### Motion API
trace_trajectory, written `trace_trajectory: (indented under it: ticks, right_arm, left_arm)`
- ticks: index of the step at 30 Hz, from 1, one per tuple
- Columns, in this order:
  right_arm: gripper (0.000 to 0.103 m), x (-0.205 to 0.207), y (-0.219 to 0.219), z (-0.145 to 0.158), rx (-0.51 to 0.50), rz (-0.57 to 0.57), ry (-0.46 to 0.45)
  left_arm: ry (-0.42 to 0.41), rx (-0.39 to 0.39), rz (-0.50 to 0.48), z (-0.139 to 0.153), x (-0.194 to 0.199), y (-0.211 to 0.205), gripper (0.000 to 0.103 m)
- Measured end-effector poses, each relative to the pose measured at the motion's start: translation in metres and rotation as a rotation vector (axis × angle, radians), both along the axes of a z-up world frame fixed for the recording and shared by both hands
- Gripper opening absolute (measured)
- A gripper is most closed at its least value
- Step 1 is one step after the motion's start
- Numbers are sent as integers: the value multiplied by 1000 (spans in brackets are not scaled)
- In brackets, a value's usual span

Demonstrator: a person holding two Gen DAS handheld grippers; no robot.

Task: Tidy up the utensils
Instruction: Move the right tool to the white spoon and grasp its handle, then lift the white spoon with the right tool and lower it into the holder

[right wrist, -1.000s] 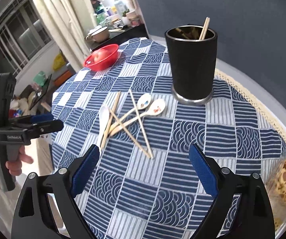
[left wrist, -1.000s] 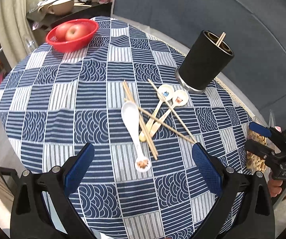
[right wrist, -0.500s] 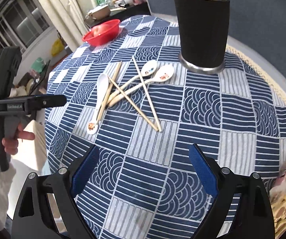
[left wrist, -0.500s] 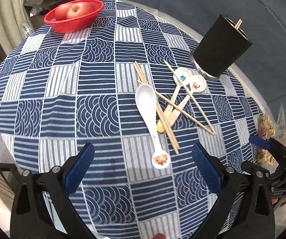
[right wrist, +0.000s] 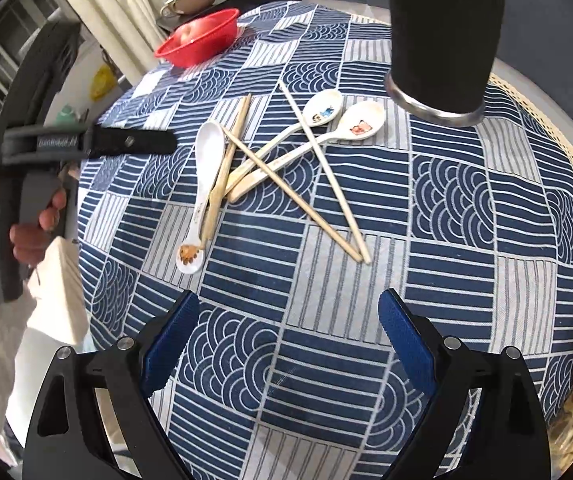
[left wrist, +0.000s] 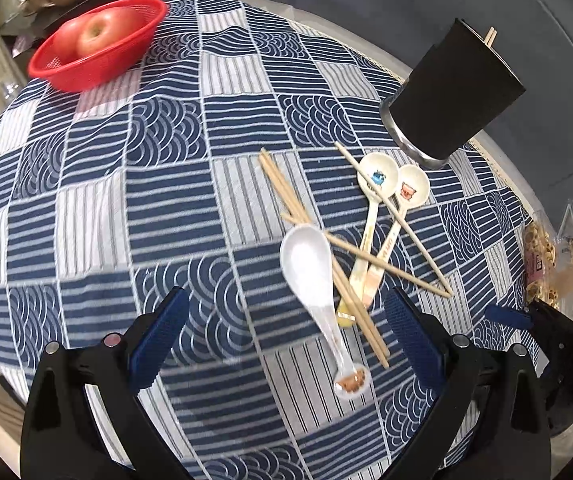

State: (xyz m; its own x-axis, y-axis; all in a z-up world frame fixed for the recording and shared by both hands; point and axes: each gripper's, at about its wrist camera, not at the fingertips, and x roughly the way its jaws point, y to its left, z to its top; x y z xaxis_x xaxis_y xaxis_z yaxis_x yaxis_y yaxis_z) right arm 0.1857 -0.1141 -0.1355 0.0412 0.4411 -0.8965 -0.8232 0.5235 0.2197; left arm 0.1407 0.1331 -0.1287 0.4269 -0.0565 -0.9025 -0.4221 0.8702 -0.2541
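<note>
Black cup (left wrist: 454, 92) upper right holds chopsticks (left wrist: 489, 35); red basket (left wrist: 98, 46) upper left holds apples (left wrist: 102, 28). Both grippers (left wrist: 282, 332) (right wrist: 286, 336) spread wide, empty.

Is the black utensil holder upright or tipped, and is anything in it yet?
Upright: the black utensil holder stands on its metal base ring on the tablecloth. Chopstick tips poke above its rim; its inside is otherwise hidden.

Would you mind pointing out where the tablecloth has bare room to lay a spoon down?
Free: the broad stretch between the red basket and the chopstick pair, and the cloth right of the crossed chopsticks, below the black holder. Crowded: the pile of spoons and chopsticks beside the holder.
</note>
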Motion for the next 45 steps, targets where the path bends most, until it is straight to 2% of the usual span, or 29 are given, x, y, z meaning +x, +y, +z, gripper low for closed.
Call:
trace_trajectory:
  ticks: [7, 9, 12, 14, 15, 16, 25, 35, 38, 39, 40, 41, 42, 45]
  right_arm:
    - [87, -4, 15, -6, -36, -1, -14]
    - [87, -5, 18, -8, -44, -3, -20]
    - [87, -6, 22, -9, -51, -8, -28]
    - [87, -5, 25, -9, -51, -15, -29]
    - [87, -5, 26, -9, -50, -20, -31]
    - [87, -5, 27, -9, -51, -23, -32]
    - [87, -18, 41, -12, -32, -19, -7]
    - [85, -46, 72, -15, -21, 75, 31]
    - [76, -51, 79, -18, -19, 90, 61]
    - [66, -51, 80, -21, -23, 99, 83]
    - [54, -53, 81, -23, -33, 109, 94]
    - [18, -56, 84, -27, -57, 118, 78]
    - [13, -57, 83, -27, -66, 115, 55]
    - [11, -54, 79, -23, -55, 110, 63]
  left_arm:
    - [-9, -4, -68, -8, 18, 10, 96]
    - [-15, -1, -91, -10, 22, 11, 90]
    - [-21, 5, -160, -13, 28, 9, 67]
    - [-2, -9, -216, -18, 31, 6, 32]
    - [6, -6, -230, -19, 32, 6, 22]
    - [14, 12, -242, -21, 32, 5, 6]
    - [5, 18, -281, -12, 17, 0, 4]
    - [-13, 39, -333, 3, 7, -16, 4]
    - [-24, 38, -342, 10, 3, -21, 5]
    - [-30, 37, -345, 12, 1, -22, 5]
    - [-32, 33, -344, 13, 0, -22, 5]
    - [-30, 27, -340, 13, 0, -22, 5]
    - [-25, 13, -342, 13, 0, -22, 5]
    - [-24, 33, -350, 15, -3, -28, 5]
